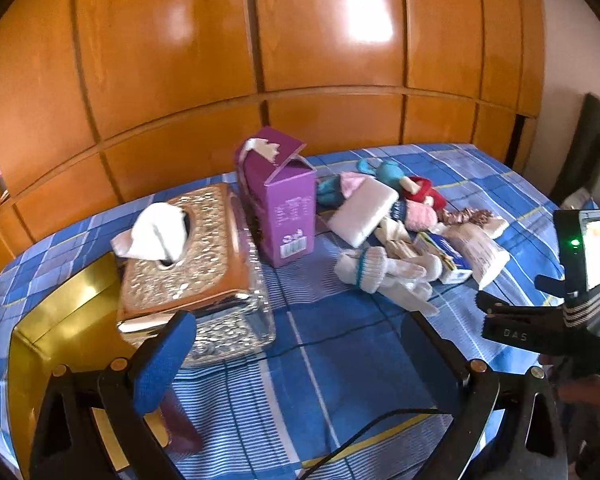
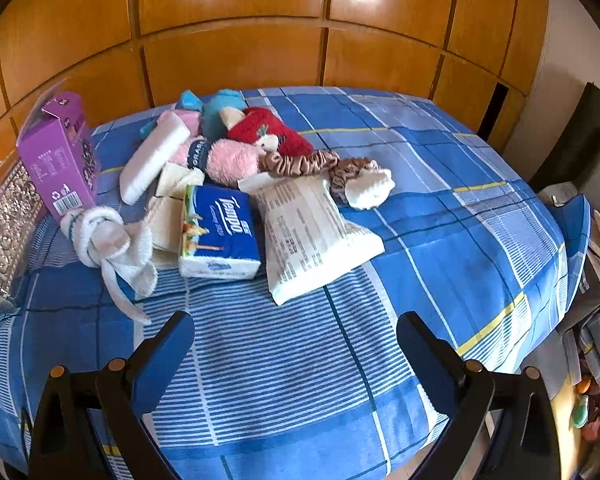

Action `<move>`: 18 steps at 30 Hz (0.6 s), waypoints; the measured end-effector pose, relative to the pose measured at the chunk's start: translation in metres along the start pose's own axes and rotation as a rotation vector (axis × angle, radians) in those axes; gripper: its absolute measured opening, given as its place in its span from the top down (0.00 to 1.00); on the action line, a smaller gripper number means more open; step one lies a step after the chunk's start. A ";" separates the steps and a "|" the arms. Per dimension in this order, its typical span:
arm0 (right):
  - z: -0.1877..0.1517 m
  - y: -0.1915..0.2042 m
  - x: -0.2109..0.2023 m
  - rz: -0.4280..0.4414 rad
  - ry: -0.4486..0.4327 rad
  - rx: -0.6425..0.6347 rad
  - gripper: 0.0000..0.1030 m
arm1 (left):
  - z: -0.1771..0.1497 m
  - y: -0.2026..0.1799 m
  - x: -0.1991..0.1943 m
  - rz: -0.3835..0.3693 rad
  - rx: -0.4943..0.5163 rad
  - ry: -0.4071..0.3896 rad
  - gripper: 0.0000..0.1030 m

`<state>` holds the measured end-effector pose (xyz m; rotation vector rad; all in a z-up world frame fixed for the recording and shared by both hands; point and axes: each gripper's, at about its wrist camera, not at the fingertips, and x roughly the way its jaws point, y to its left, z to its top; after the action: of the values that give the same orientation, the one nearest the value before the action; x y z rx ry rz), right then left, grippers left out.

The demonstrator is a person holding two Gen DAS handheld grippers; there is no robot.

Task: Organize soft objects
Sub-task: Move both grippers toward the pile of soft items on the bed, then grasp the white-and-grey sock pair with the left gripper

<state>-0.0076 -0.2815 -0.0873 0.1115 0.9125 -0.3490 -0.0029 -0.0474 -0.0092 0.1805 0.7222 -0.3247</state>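
Note:
A pile of soft things lies on the blue checked cloth (image 2: 440, 208): knotted white socks (image 2: 108, 244), a blue Tempo tissue pack (image 2: 216, 236), a cream wipes packet (image 2: 316, 236), a white pad (image 2: 152, 160), pink fluffy socks (image 2: 228, 160), a red knit toy (image 2: 268, 132), a teal plush (image 2: 220, 110) and brown scrunchies (image 2: 300, 162). The pile also shows in the left wrist view (image 1: 396, 232). My right gripper (image 2: 296, 340) is open and empty, just in front of the pile. My left gripper (image 1: 300, 344) is open and empty, near the tissue box holder (image 1: 196, 264).
An open purple carton (image 1: 280, 200) stands between the tissue box holder and the pile. A gold box (image 1: 60, 328) sits at the left. Orange wooden wardrobe doors (image 1: 260, 60) rise behind the table. A dark chair (image 2: 572, 140) and clutter stand at the right edge.

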 end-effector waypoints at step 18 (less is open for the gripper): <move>-0.018 -0.021 0.034 0.034 0.123 0.075 0.00 | 0.049 -0.050 0.080 -0.268 0.005 0.177 0.18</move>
<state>-0.0092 -0.3050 -0.1240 0.2195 1.0177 -0.3474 0.0660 -0.1262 -0.0290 0.1174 0.9233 -0.5714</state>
